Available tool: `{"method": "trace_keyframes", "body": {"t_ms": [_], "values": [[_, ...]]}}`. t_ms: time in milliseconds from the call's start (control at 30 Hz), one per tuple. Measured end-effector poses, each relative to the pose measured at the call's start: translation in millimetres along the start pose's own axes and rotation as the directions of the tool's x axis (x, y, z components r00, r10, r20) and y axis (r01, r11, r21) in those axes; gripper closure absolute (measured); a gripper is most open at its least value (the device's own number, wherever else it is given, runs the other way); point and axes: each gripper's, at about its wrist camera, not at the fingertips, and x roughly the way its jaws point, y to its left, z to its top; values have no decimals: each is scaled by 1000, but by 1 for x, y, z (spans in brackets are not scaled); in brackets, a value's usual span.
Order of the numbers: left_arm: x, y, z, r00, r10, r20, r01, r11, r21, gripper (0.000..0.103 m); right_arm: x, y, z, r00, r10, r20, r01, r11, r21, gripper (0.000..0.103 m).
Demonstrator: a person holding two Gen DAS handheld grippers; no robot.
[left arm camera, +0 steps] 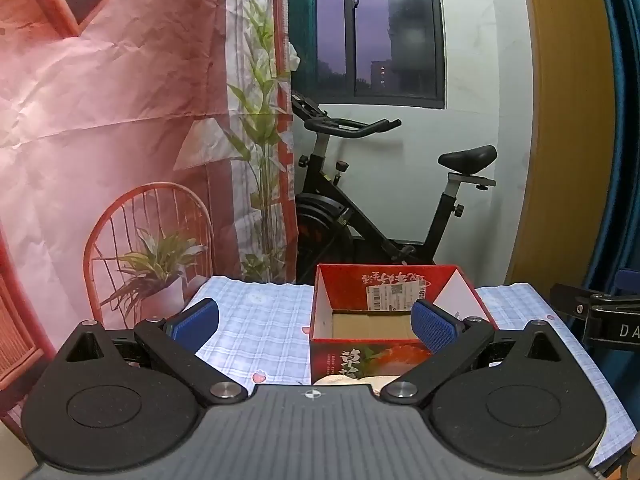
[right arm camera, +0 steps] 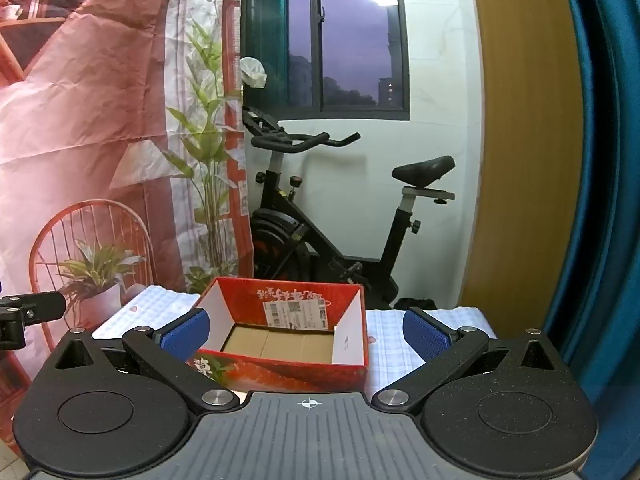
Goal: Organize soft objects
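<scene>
Dusk shows in the window [left arm camera: 376, 28], an exercise bike [right arm camera: 332, 216] stands against the white wall, and in front of it the desk [left arm camera: 256, 320] wears a blue checked cloth.

On that cloth sits the red box [right arm camera: 288, 368], top open, nothing in it but its brown cardboard floor. No soft thing has gone in yet, I'd say.

The left gripper [left arm camera: 316, 322] has its blue fingers [left arm camera: 196, 324] spread fully apart with nothing between them. The box lies just ahead of them and off to the right-hand finger, which overlaps its near corner in view. The right gripper [right arm camera: 306, 330] is spread just as wide and empty too; the box sits ahead and toward its left-hand finger, long side running across the view.

Now the soft things: pale rounded shapes [left arm camera: 340, 380] peek out just under the left gripper's body, right against the near wall of the box. What they are, I can't tell; most of them is hidden. They lie below and behind the fingertips, so the left one looks nearer, and it would likely have to tip down and draw back to reach them.
</scene>
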Motion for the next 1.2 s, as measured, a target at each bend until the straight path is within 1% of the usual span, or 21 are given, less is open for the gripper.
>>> {"method": "trace_keyframes", "body": {"t_ms": [567, 1200], "values": [[-4, -4, 1, 1000, 5, 12, -5, 1000, 3, 0, 0, -1, 1, 1000, -1, -1, 1, 1000, -1, 0], [-4, -3, 1, 1000, -2, 7, 2, 1000, 3, 0, -2, 0, 2, 1000, -3, -2, 3, 1000, -4, 0]]}}
